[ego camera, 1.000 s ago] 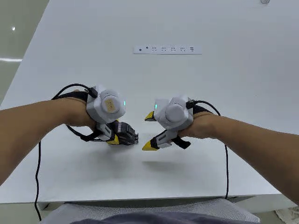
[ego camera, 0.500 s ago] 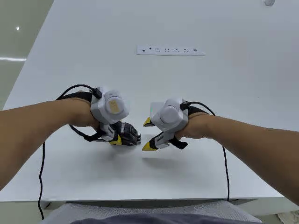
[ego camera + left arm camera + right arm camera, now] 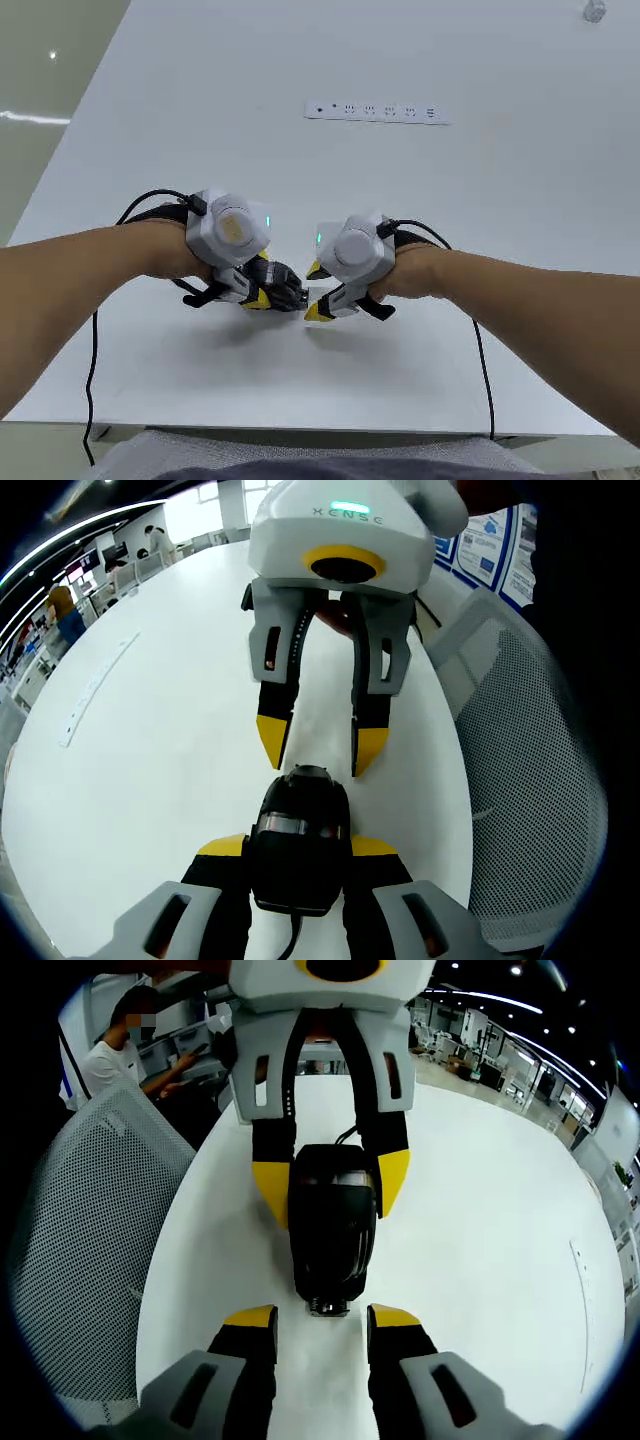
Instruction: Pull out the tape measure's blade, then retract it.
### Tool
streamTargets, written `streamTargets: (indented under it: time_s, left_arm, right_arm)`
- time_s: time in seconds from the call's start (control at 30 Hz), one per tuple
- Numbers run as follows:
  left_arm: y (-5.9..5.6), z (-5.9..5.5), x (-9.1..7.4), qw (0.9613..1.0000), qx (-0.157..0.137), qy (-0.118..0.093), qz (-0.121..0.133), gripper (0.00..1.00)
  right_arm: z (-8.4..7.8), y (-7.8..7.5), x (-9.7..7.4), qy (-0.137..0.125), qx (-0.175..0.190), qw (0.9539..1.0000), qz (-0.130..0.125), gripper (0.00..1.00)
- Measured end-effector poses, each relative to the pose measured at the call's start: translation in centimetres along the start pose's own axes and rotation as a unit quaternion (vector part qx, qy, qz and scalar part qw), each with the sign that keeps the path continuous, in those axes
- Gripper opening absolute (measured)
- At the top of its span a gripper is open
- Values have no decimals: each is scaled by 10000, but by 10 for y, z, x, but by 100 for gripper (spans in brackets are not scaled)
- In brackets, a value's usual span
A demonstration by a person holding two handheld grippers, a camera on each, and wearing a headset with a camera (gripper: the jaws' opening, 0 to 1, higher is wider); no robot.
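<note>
A black tape measure [image 3: 281,289] is held just above the white table, with my left gripper [image 3: 262,297] shut on its body. In the left gripper view the case [image 3: 300,835] sits between the yellow fingertips [image 3: 222,847]. My right gripper [image 3: 318,292] faces it from the right, open, its yellow tips on either side of the case's front end. In the right gripper view the tape measure [image 3: 333,1222] points toward me, and its metal blade hook [image 3: 330,1307] lies just ahead of the gap of the right gripper [image 3: 322,1318]. The jaws do not touch the hook.
A white power strip [image 3: 377,111] lies farther back on the table [image 3: 450,180]. A small object [image 3: 594,10] sits at the far right corner. A grey mesh chair [image 3: 90,1230] stands at the near table edge, and a person [image 3: 110,1060] stands behind it.
My right gripper has moved left toward the tape measure, closing the gap until its tips flank the case's front. The left gripper still holds the case.
</note>
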State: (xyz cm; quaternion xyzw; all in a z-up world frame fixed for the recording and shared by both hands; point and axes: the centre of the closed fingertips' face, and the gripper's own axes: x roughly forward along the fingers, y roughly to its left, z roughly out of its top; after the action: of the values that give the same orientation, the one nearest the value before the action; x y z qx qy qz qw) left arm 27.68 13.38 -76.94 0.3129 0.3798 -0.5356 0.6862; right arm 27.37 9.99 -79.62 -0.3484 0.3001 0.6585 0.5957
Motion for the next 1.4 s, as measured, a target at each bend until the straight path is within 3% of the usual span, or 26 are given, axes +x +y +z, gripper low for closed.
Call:
streamTargets:
  time_s: [0.33, 0.6, 0.9, 1.4]
  left_arm:
    - [2, 1, 0, 9999, 0, -105, -2, 32]
    - [1, 2, 0, 9999, -29, -144, -13, 32]
    - [3, 1, 1, 9997, -95, -218, 47, 32]
    - [2, 1, 1, 9997, -65, -240, 6, 32]
  right_arm:
    - [-2, -10, 5, 132, 90, 9999, 63, 30]
    - [0, -2, 11, 284, -135, 9992, 246, 21]
    - [-4, -5, 16, 468, -3, 9987, 177, 20]
    - [-5, -5, 16, 747, -422, 9958, 331, 20]
